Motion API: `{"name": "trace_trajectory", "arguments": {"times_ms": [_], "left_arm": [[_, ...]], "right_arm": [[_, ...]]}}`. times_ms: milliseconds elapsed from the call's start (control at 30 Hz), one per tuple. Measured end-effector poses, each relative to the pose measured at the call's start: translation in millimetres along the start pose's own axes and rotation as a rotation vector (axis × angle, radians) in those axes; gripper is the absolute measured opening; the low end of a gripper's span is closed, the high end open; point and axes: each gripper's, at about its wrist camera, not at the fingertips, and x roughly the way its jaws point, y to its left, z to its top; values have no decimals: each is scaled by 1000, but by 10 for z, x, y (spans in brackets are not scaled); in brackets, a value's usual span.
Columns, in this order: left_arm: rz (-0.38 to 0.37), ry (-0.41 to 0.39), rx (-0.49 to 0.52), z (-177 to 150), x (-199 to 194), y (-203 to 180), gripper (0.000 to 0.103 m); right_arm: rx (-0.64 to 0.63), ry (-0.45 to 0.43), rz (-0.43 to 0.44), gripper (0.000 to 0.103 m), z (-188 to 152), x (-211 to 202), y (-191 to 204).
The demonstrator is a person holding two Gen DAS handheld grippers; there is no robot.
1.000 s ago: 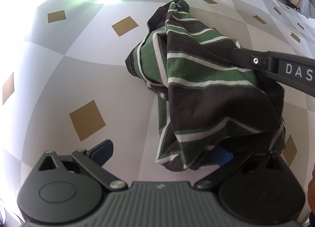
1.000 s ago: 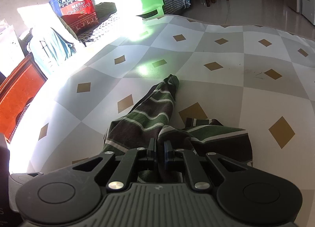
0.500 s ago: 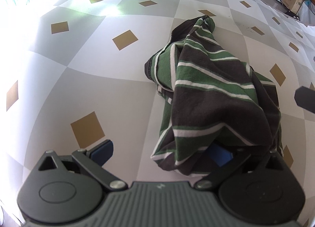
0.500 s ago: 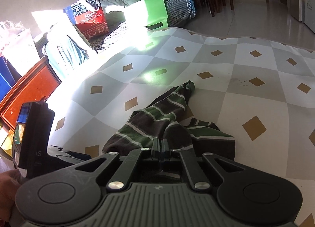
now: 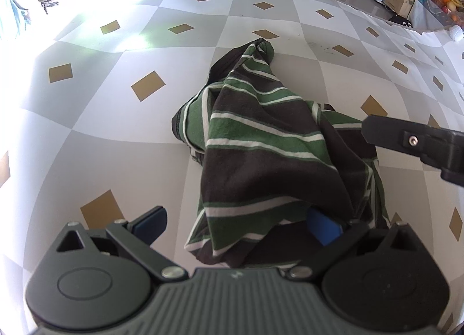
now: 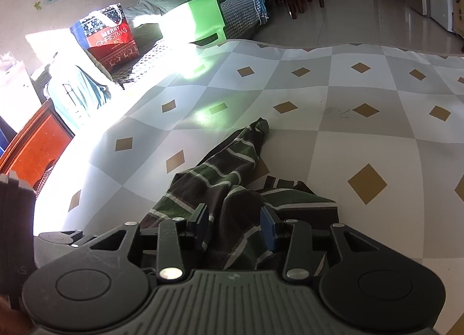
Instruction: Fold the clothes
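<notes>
Striped shirt (image 5: pixel 261 143) lies bunched on checked mat (image 5: pixel 116 120), ahead of both tongs. We judge folding barely begun: no flat panel, no crease.

Left tongs (image 5: pixel 235 223) wide apart, cloth draped over one finger. Right tongs (image 6: pixel 236 220) opening, cloth between pads, unpinched.

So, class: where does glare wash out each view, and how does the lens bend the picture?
Left wrist view: sunlight bleaches the checked mat at upper left, and its tile lines bulge outward. Right wrist view: glare burns out the mat's left edge near the Christmas bag; the striped shirt stays sharp.
</notes>
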Motion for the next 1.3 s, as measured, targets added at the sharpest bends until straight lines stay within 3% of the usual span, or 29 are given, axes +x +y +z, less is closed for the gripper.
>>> {"name": "trace_trajectory", "arguments": {"times_ms": [167,433,1000,1033,1233,1300], "left_arm": [[20,13,20,-31,31,-30,97],[40,22,33,-45,66,-46,97],[49,57,18,-105,127,43,97],[49,58,17,-106,131,46,97],[49,68,7,-107,162,59,97],[51,71,4,-107,172,65,97]], "right_arm": [[9,2,-24,45,79,224,-12],[-3,24,-21,51,164,515,87],[55,74,11,52,180,989,13],[57,72,16,50,174,998,15],[48,57,29,16,173,993,55],[41,45,23,11,177,961,75]]}}
